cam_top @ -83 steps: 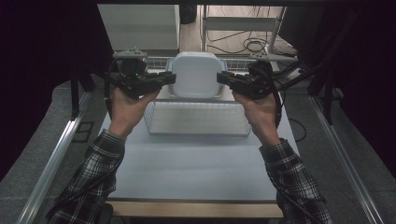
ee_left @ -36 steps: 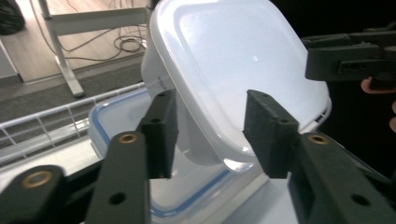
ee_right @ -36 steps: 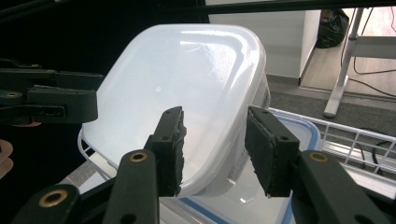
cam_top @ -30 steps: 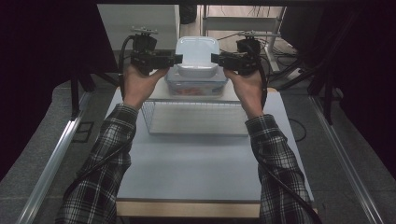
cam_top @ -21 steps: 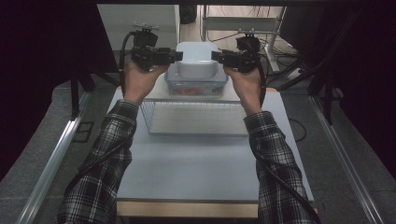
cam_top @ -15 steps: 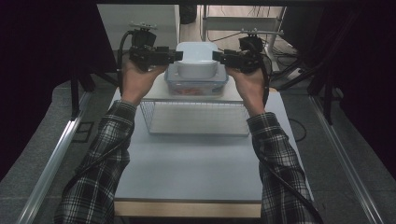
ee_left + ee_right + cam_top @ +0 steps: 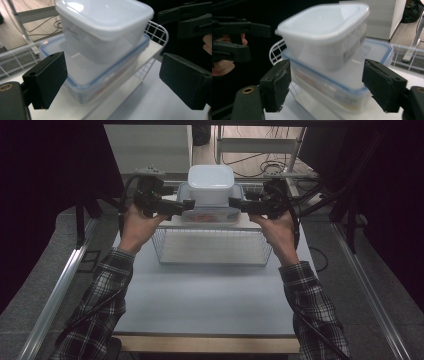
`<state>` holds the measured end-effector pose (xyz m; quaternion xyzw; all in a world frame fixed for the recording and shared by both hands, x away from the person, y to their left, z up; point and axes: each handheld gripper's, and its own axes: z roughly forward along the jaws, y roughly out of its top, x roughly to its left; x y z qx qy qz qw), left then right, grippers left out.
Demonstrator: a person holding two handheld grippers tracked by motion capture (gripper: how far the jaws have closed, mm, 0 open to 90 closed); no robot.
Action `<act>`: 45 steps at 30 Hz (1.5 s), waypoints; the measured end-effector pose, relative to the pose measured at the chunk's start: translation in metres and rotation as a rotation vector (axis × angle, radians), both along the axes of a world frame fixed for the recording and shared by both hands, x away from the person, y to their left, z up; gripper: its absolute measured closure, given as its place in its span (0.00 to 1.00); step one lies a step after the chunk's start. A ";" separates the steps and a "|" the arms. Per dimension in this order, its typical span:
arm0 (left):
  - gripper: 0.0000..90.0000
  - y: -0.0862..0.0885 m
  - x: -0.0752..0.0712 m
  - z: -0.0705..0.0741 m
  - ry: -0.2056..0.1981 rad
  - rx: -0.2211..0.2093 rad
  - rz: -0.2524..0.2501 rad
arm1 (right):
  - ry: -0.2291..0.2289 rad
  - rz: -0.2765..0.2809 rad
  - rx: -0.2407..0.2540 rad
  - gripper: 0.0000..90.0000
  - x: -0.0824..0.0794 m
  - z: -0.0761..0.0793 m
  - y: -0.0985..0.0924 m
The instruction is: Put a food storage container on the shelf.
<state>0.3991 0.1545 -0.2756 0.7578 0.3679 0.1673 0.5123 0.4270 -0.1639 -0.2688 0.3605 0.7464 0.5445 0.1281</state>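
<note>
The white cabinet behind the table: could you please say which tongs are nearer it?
Left. The left tongs sit just in front of the white cabinet; the right tongs lie across the stacked containers, farther right.

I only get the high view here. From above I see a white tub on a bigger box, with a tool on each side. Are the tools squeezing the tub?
Observer: No. In the left gripper view the left tool is open, its pads apart with the tub beyond them, untouched.
Operator: And the other one?
Observer: The right tool is open too, wide of the box.
Operator: What is the box like?
Observer: Clear, with a blue-edged lid; something reddish lies inside.
Operator: Anything on the tub?
Observer: A barcode label on its side.
</note>
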 end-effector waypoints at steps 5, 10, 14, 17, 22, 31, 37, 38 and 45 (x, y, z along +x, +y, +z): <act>0.06 0.002 -0.011 -0.023 -0.015 0.008 -0.021 | -0.005 0.031 -0.014 0.21 -0.011 -0.019 -0.004; 0.04 0.005 -0.021 -0.041 -0.022 0.005 -0.029 | -0.018 0.047 -0.029 0.16 -0.022 -0.031 -0.004; 0.03 0.008 -0.031 -0.055 -0.014 0.003 -0.036 | -0.025 0.056 -0.041 0.12 -0.029 -0.040 -0.006; 0.03 0.009 -0.039 -0.065 -0.009 -0.004 -0.041 | -0.021 0.068 -0.050 0.10 -0.035 -0.048 -0.008; 0.02 0.009 -0.052 -0.081 0.003 0.015 -0.049 | -0.024 0.081 -0.053 0.07 -0.044 -0.060 -0.010; 0.02 0.012 -0.073 -0.113 0.032 0.029 -0.058 | -0.013 0.097 -0.079 0.04 -0.066 -0.093 -0.019; 0.01 0.013 -0.085 -0.141 0.054 0.036 -0.051 | 0.008 0.092 -0.091 0.02 -0.079 -0.119 -0.028; 0.01 0.013 -0.087 -0.146 0.055 0.038 -0.051 | 0.014 0.091 -0.091 0.02 -0.082 -0.123 -0.030; 0.00 0.013 -0.102 -0.176 0.055 0.049 -0.038 | 0.031 0.077 -0.098 0.02 -0.093 -0.148 -0.041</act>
